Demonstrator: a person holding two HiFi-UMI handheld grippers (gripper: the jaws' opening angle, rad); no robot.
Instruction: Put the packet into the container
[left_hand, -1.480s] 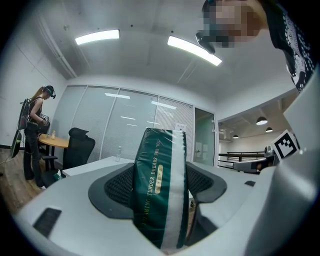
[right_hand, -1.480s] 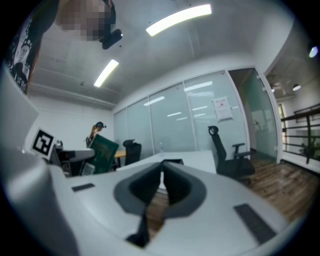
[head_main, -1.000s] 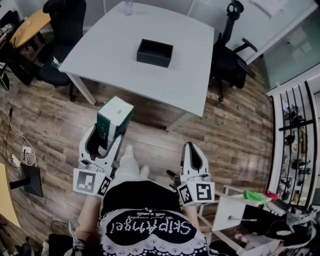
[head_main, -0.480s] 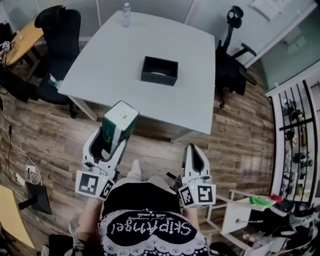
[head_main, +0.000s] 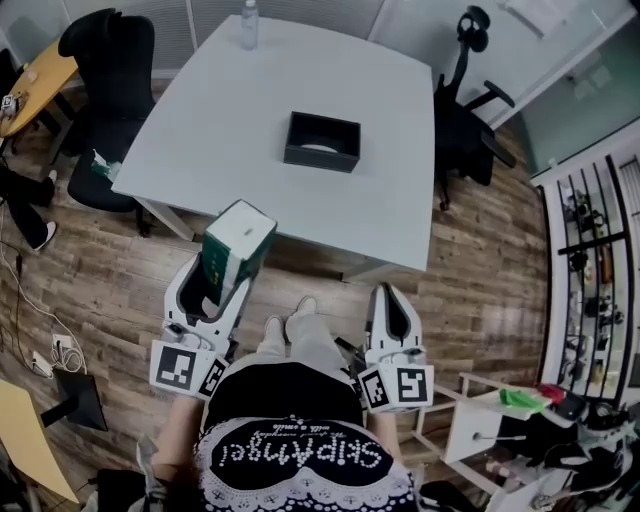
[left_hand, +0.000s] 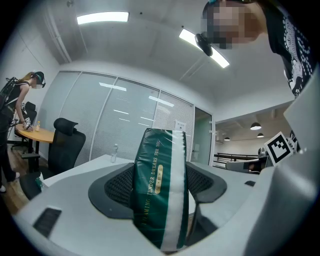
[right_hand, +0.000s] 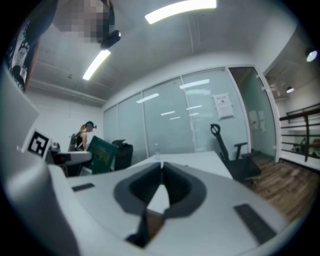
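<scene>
Short of the table, left gripper is clamping packet.
Empty right gripper is hanging clenched; container is sitting mid-table.

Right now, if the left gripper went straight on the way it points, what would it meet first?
Probably the white table's near edge, met by the green packet clamped in the left gripper. The black container lies further on, slightly right. Its height against the tabletop is unclear.

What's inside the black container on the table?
Black container: only a pale patch shows on its floor, identity unclear; its near wall hides the front strip. The green packet is in the left gripper.
</scene>
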